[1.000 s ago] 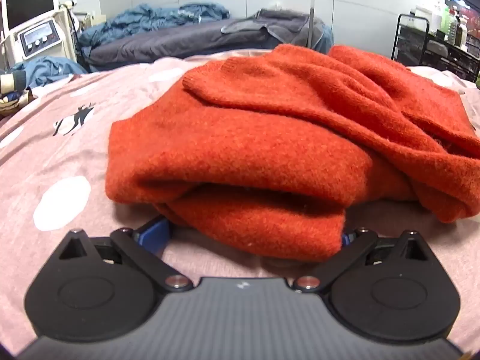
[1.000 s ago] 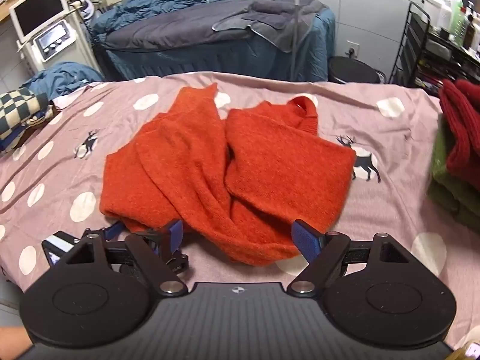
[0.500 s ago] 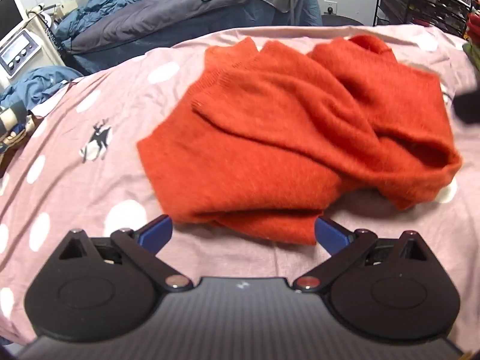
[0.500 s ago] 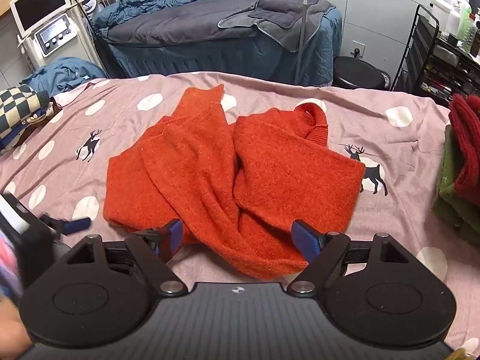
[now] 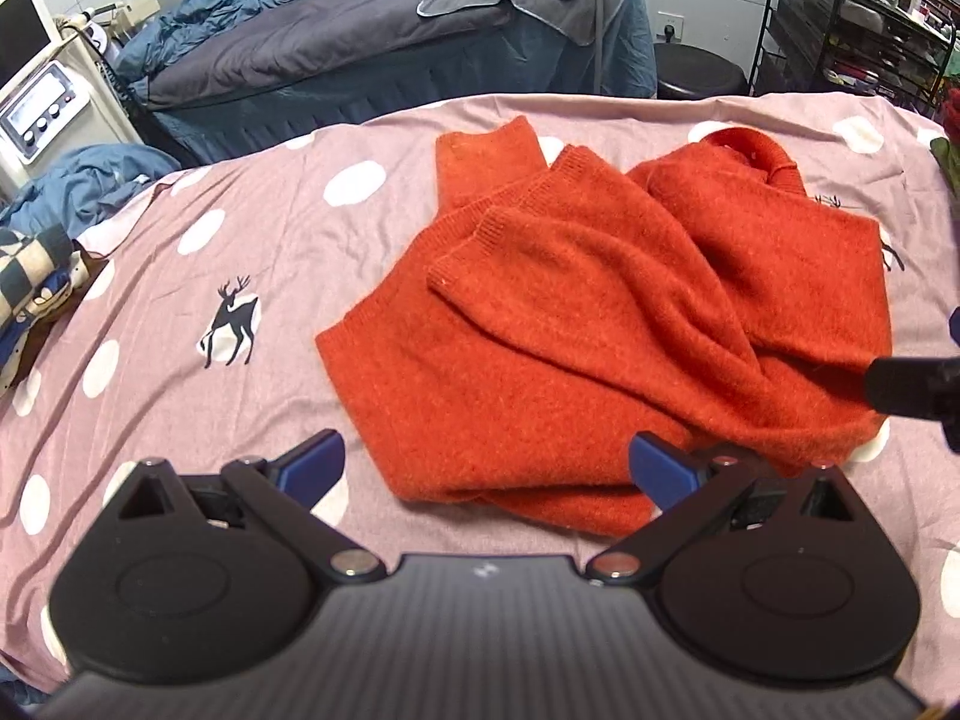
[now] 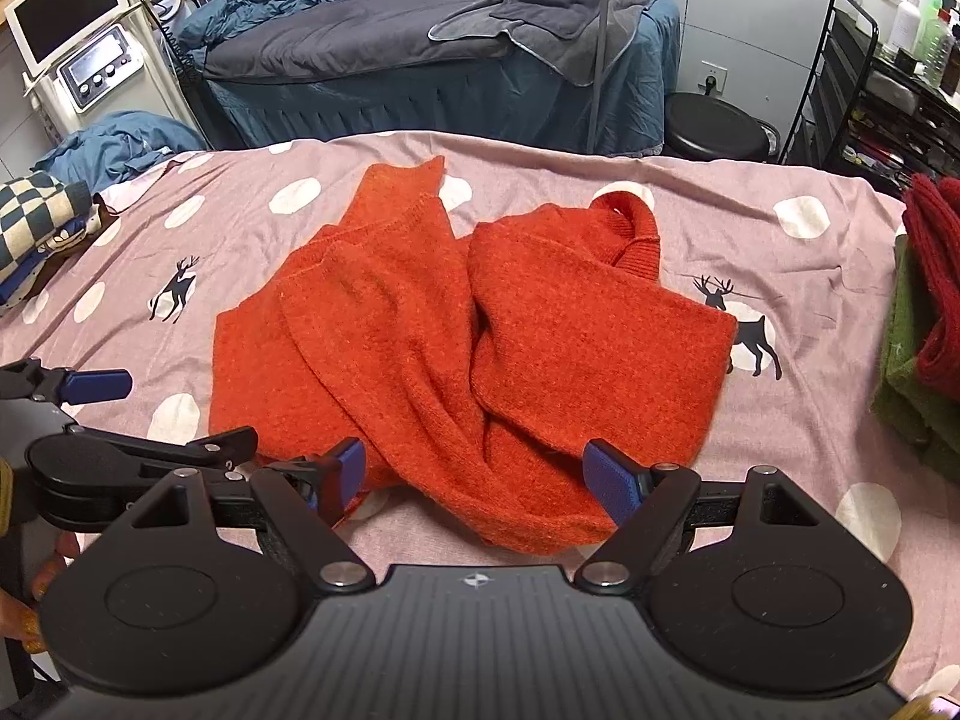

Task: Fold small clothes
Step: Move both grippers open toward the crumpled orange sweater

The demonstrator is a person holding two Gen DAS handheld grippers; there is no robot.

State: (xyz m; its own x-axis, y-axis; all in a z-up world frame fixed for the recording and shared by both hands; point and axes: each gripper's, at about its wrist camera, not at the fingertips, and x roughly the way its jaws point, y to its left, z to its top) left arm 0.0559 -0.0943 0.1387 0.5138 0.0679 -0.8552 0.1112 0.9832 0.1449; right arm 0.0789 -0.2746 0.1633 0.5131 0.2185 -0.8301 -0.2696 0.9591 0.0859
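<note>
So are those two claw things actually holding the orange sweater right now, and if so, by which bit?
Nothing is held. The left gripper and right gripper are both open, just short of the sweater, which lies loose on the spotted bedsheet.

No legible text or labels.

Fuzzy knit orange sweater [image 5: 600, 312]

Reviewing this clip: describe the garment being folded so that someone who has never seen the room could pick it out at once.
Find the pink bedspread with white dots and deer prints; the orange sweater lies bunched in its middle, sleeves folded across the body, ribbed collar at the far side. Unlike the dark red and green knits stacked at the right edge, it is bright orange and lies alone, ahead of both open grippers.
</note>
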